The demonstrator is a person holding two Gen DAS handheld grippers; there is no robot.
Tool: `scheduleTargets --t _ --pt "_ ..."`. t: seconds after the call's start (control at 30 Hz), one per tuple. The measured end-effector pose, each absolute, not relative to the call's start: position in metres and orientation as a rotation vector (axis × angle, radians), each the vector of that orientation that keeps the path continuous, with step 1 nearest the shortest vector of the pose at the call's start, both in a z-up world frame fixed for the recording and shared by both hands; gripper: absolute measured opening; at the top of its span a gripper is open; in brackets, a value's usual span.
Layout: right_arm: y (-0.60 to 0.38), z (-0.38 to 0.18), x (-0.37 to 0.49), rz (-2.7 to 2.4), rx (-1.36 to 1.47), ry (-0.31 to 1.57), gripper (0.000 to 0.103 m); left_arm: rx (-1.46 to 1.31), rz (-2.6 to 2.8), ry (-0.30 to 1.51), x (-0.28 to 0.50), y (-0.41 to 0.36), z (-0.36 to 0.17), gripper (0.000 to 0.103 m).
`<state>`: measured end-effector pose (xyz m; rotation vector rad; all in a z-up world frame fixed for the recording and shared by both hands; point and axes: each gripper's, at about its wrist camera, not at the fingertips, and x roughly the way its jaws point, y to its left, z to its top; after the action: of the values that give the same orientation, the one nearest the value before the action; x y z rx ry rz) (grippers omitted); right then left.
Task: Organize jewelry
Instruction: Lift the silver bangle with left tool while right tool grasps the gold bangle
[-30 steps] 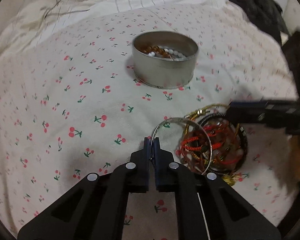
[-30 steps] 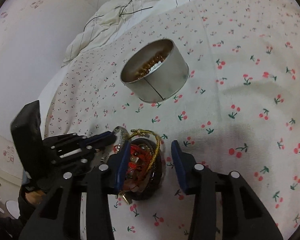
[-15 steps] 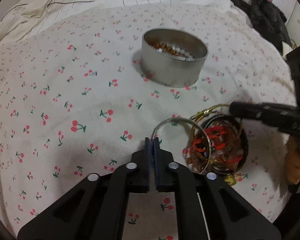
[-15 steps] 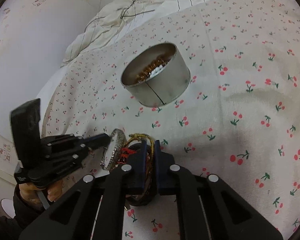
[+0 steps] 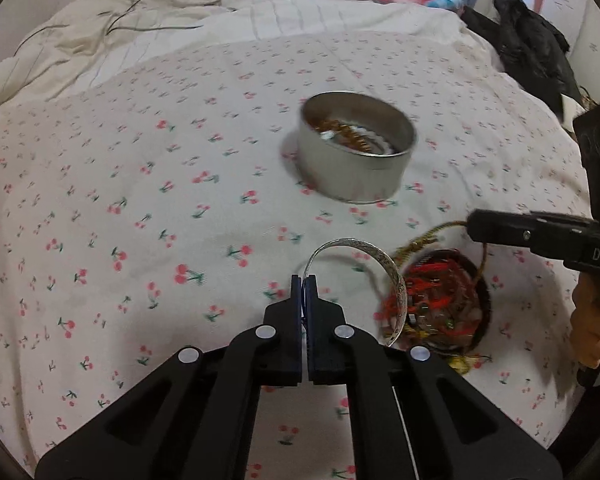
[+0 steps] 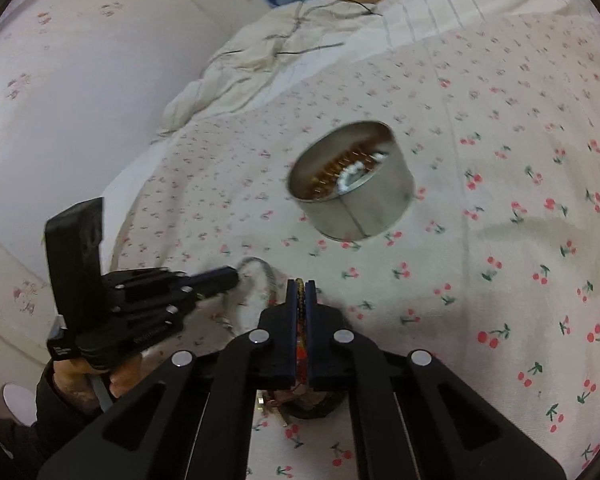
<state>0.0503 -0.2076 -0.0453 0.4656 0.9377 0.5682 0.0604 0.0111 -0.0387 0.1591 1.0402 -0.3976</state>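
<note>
The left gripper [image 5: 304,278] is clenched on a thin engraved silver bangle [image 5: 388,276], held raised over the cherry-print bedsheet [image 5: 140,200]. The right gripper [image 6: 300,283] is clenched on a gold braided cord [image 6: 300,294] of the tangled red-and-gold jewelry pile [image 5: 440,308]. A round silver metal tin [image 5: 356,152] holding beads is located beyond, well apart on the bed.

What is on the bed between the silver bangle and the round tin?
Nothing: in the left wrist view only bare cherry-print sheet lies between the bangle held in the left gripper and the tin.
</note>
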Motion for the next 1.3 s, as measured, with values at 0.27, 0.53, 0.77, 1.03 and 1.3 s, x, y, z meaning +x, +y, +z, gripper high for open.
scheduleTargets --t 0.27,0.53,0.77,1.03,1.3 --pt "-0.199 -0.055 0.053 0.563 0.449 0.976 0.028 0.197 -0.355 1.109 0.067 0.010 -0.060 0.007" --pt "-0.189 -0.041 0.047 0.564 0.380 0.904 0.004 0.266 -0.357 1.103 0.062 0.001 -0.064 0.005" --pt "-0.188 -0.005 0.028 0.733 0.403 0.724 0.004 0.237 -0.372 1.002 0.057 0.007 -0.034 0.002" --pt "-0.207 0.004 0.025 0.819 0.527 0.673 0.004 0.184 -0.362 1.006 0.064 0.016 -0.031 0.003" --pt "-0.180 0.008 0.022 0.863 0.363 0.760 0.004 0.182 -0.356 1.013 0.065 0.017 -0.035 0.003"
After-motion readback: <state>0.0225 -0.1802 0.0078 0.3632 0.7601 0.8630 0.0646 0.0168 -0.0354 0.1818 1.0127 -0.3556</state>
